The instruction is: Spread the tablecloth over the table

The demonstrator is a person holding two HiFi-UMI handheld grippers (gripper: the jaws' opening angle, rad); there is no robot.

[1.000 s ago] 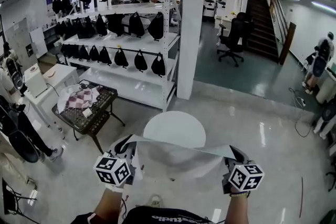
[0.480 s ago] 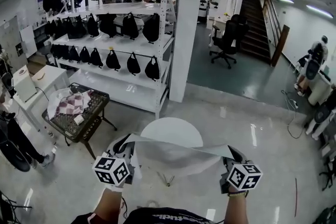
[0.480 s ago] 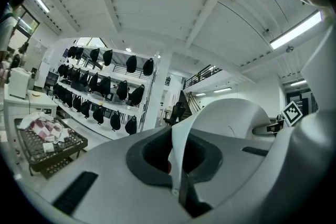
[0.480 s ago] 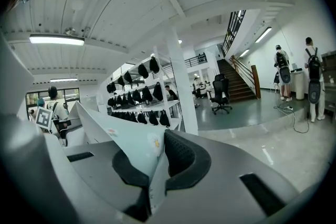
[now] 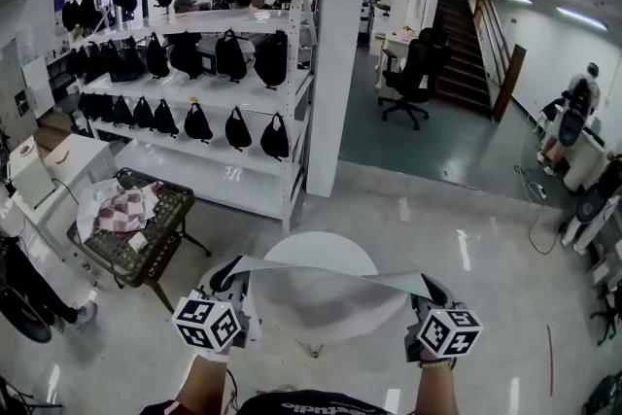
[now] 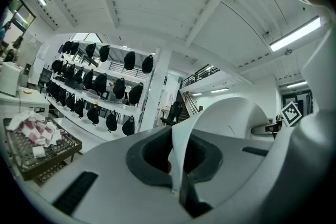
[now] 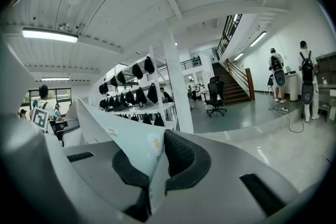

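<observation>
The left gripper (image 5: 230, 280) and right gripper (image 5: 433, 293) each pinch 1 corner of the tablecloth (image 5: 327, 294), stretched in the air at the near edge of the round table (image 5: 321, 245); laying it down is not yet done.

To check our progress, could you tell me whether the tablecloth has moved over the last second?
Yes. The tablecloth has moved forward over the round table, whose top now shows less beyond the cloth's far edge.
</observation>
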